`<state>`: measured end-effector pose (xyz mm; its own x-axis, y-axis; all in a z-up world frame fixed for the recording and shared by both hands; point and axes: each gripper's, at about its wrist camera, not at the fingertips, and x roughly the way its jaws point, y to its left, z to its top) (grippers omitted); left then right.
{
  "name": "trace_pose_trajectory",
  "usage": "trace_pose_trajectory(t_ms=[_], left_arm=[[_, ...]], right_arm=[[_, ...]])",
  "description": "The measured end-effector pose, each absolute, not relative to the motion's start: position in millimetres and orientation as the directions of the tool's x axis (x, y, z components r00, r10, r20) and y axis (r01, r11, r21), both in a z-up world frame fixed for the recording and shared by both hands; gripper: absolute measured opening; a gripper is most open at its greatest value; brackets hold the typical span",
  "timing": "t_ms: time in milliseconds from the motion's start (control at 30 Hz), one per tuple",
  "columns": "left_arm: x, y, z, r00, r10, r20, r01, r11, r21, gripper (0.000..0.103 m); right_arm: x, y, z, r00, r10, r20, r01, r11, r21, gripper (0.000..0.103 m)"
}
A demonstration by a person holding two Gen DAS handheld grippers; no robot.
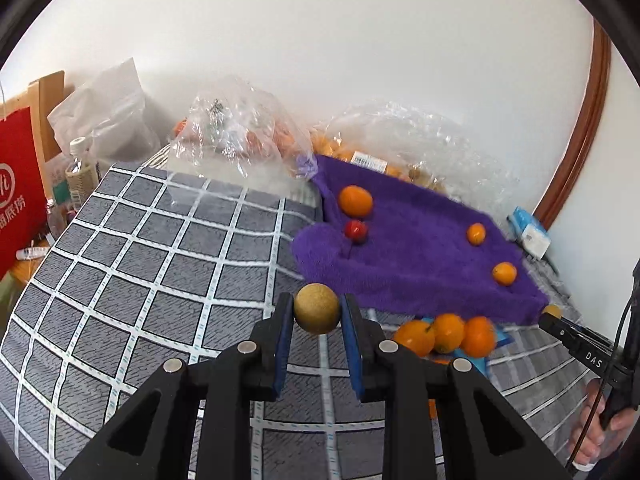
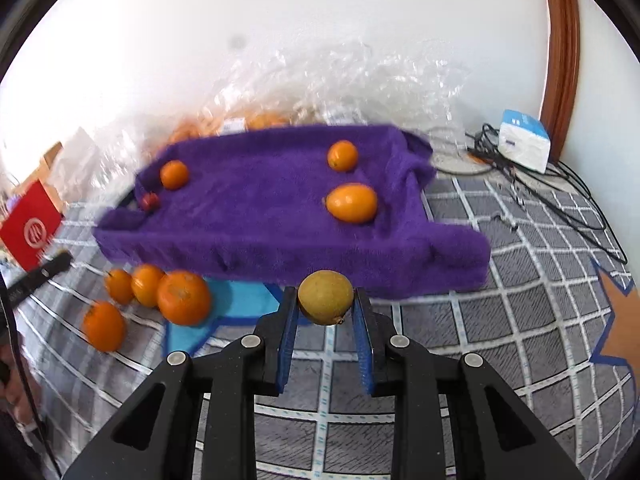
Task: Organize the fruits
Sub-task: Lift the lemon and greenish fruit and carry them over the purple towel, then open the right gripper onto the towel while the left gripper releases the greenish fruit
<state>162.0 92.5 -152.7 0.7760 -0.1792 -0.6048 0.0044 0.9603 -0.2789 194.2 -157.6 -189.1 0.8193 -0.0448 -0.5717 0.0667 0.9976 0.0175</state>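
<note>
My left gripper [image 1: 317, 309] is shut on a round brown-yellow longan [image 1: 317, 308], held above the checked grey cloth. My right gripper [image 2: 326, 300] is shut on another brown-yellow longan [image 2: 326, 298], just in front of the purple towel [image 2: 260, 208]. On the towel [image 1: 420, 248] lie three orange kumquats [image 1: 355, 201] [image 1: 476, 234] [image 1: 504, 273] and a red cherry [image 1: 356, 231]. A cluster of oranges [image 1: 444, 334] lies on the cloth in front of the towel, also in the right wrist view [image 2: 183, 298]. The right gripper shows at the left view's right edge [image 1: 550, 314].
Clear plastic bags of fruit [image 1: 240, 140] [image 1: 420, 140] stand behind the towel by the white wall. A red bag [image 1: 18, 188] and bottles sit far left. A white-blue box [image 2: 524, 144] and black cables [image 2: 560, 188] lie at the right. Checked grey cloth [image 1: 140, 260] covers the surface.
</note>
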Motion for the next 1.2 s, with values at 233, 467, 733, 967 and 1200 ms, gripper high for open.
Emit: trace_pose_trajectory(t_ms=[233,467,733,967,1200], left_arm=[[173.1,80.2,-102.8,0.817,-0.17,-0.551,0.035,0.968,-0.247,0.023],[212.8,69.4,-78.1,0.847,-0.181,-0.501,0.039,0.959,-0.28,0.023],[257.2,51.7,-121.3,0.786,-0.161,-0.596,0.022,0.972,-0.235,0.023],[267.8,51.4,-156.4,0.691,-0.224,-0.688,0.03,0.959,-0.282,0.023],[275.3,44.7,-168.3,0.654,-0.204,-0.729,0.021,0.968,-0.251,0.023]], right_arm=[[208.9,-160.6,-142.1,0.861,-0.051,-0.507,0.058,0.998,-0.001,0.027],[257.6,-173.6,-121.9,0.867,-0.027,-0.497,0.053,0.998,0.038,0.027],[312.7,-186.2,-153.0,0.809,-0.041,-0.587,0.071,0.997,0.028,0.027],[340.4,-194.7,-182.3,0.754,-0.035,-0.656,0.083,0.996,0.042,0.027],[353.6,-198.7,-193.0,0.72,-0.032,-0.693,0.102,0.993,0.06,0.027]])
